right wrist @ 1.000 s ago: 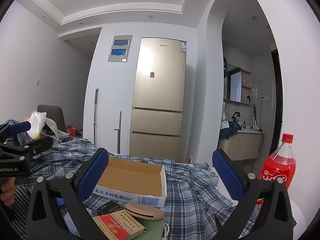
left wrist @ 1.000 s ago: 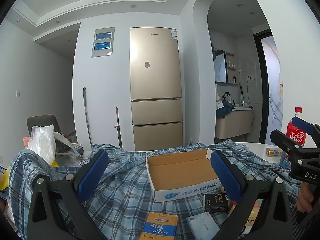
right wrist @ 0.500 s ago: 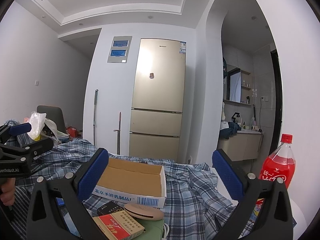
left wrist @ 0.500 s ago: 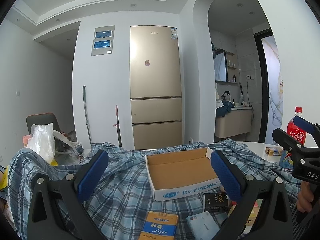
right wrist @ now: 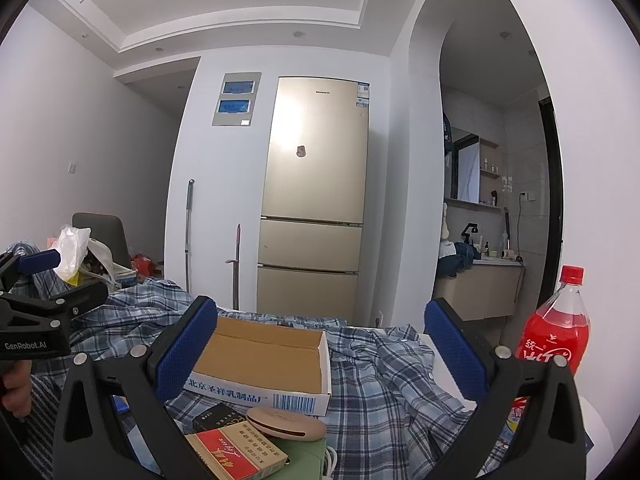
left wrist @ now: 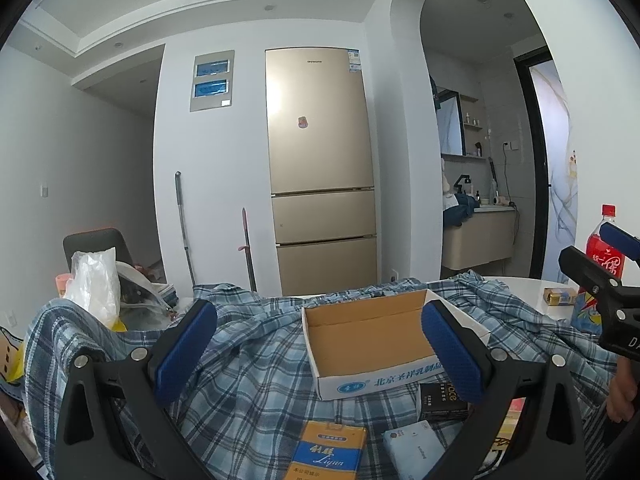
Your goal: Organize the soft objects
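I hold left gripper [left wrist: 320, 354] and right gripper [right wrist: 322, 354] spread, empty | shirt [left wrist: 248, 376]: limp, light, pinned under box [left wrist: 372, 344] | I'd pinch a free edge.

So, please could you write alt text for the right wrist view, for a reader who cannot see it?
The open right gripper hovers over a blue plaid shirt spread on a table, with an empty cardboard box lying on it. A red soda bottle stands at right; a gold fridge is behind.
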A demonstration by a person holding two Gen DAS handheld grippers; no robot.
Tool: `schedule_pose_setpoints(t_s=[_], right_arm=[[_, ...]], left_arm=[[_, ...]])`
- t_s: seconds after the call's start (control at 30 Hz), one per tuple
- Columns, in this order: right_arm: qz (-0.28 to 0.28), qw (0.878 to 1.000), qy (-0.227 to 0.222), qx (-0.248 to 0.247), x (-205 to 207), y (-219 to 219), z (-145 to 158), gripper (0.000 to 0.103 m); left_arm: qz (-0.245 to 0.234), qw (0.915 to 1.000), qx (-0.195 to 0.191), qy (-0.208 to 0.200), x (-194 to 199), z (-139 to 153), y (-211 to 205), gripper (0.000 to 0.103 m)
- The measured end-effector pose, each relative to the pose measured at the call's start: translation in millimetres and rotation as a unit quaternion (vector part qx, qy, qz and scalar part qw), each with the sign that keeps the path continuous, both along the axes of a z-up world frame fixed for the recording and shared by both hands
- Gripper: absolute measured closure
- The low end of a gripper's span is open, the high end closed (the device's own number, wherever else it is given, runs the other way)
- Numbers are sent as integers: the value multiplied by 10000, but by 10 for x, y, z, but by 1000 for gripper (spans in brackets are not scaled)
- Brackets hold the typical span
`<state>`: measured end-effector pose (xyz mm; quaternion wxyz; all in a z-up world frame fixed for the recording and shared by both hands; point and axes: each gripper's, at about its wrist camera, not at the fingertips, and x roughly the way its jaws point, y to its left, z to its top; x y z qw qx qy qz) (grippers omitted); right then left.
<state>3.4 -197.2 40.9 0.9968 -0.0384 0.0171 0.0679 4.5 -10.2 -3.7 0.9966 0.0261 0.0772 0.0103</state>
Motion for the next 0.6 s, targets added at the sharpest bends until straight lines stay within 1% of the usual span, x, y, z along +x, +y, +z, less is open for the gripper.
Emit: schedule_pose_setpoints(t_s=[0.13,0.17,0.27,0.3,0.37,0.43,0.5,0.6], right_arm=[[-13,10000,-7,-3,-5,-6,-1,0],[-78,10000,-17,-4,-9,-13,3,0],[-501,9986,-171,58,-67,-53,12,0],[-494,9985,-197,101,-79,-70,20,0],[-413,9990,-168,103,-70,-73,31,0],[-404,9991,-96,28,-43,-48,51,0],[-354,9994,30,-45,-15,-30,99,0],[-118,9991,398,-53,30,-55,204,0]], left_arm=[[72,9998,146,-67,-25,15,-65,0],[76,9998,181,-94,-35,21,-85,0],[35,9996,244,-134,-55,34,-113,0],[6,9997,232,-123,-56,38,-111,0],[-77,9998,171,-28,-52,53,-100,0],[-220,9995,167,162,-53,95,-87,0],[-305,9993,1,228,-80,155,-47,0],[-367,9982,-284,392,-100,247,37,0]])
